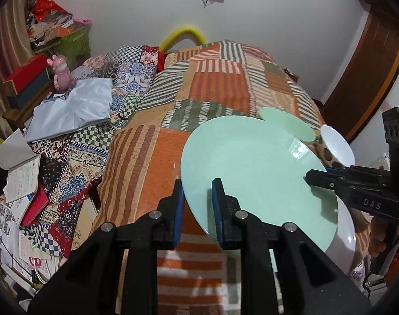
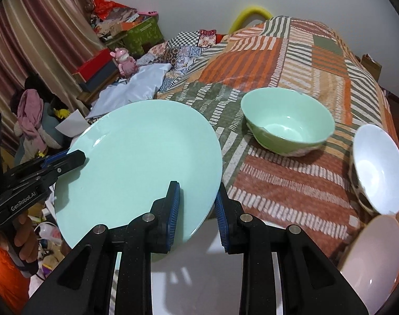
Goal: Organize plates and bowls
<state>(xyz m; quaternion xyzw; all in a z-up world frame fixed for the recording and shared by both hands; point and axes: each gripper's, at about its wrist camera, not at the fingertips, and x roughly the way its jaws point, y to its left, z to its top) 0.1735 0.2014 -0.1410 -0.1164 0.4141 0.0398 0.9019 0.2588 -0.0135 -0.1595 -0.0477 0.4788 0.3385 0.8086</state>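
Note:
A large mint-green plate (image 1: 251,162) (image 2: 136,152) hangs tilted above the bed, held from two sides. My left gripper (image 1: 198,186) is shut on its left rim and shows in the right wrist view at the left edge (image 2: 81,157). My right gripper (image 2: 196,187) is shut on the opposite rim and reaches in from the right (image 1: 308,177). A green bowl (image 2: 288,123) (image 1: 286,123) stands on the blanket beyond. To its right a white bowl (image 2: 380,168) (image 1: 335,141) with a patterned outside leans. A white plate (image 2: 194,262) (image 1: 346,225) lies under the lifted plate.
The bed carries an orange and green striped patchwork blanket (image 1: 220,84). Another pale plate (image 2: 372,257) sits at the near right. Books and papers (image 1: 23,178), a grey bag (image 1: 73,107) and a pink figurine (image 1: 60,73) crowd the left side. A wooden door (image 1: 370,78) stands at the right.

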